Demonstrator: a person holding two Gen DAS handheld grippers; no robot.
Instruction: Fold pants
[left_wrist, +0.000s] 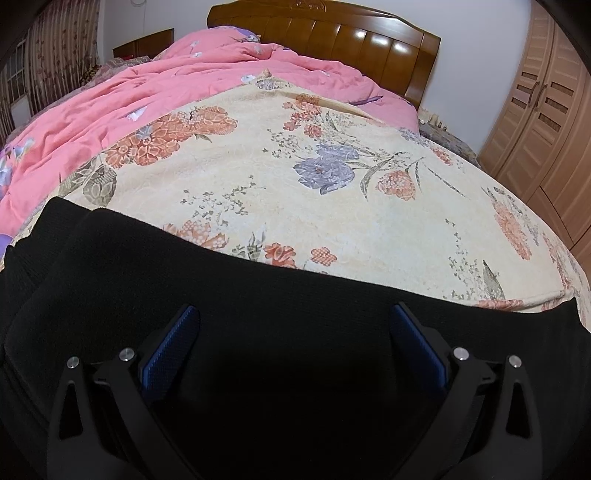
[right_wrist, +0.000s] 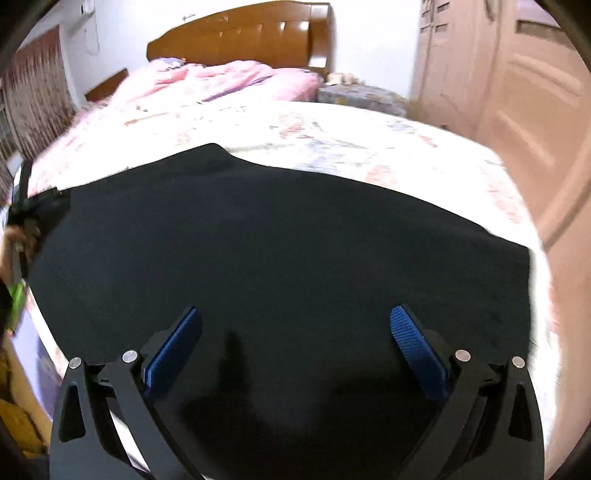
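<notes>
Bed with cream floral blanket (left_wrist: 332, 206), pink quilt (left_wrist: 155, 92) heaped at the far left, wooden headboard (left_wrist: 332, 33) beyond, wardrobe (left_wrist: 543, 110) at right. Left gripper (left_wrist: 293, 314) and right gripper (right_wrist: 295, 317) each hover low, jaws spread wide, holding nothing. Black pants (right_wrist: 277, 240) lie flat across the near blanket, directly beneath both jaw pairs.

left wrist: low, close over pants (left_wrist: 258, 332) | right wrist: higher | shared: headboard (left_wrist: 332, 37)
</notes>
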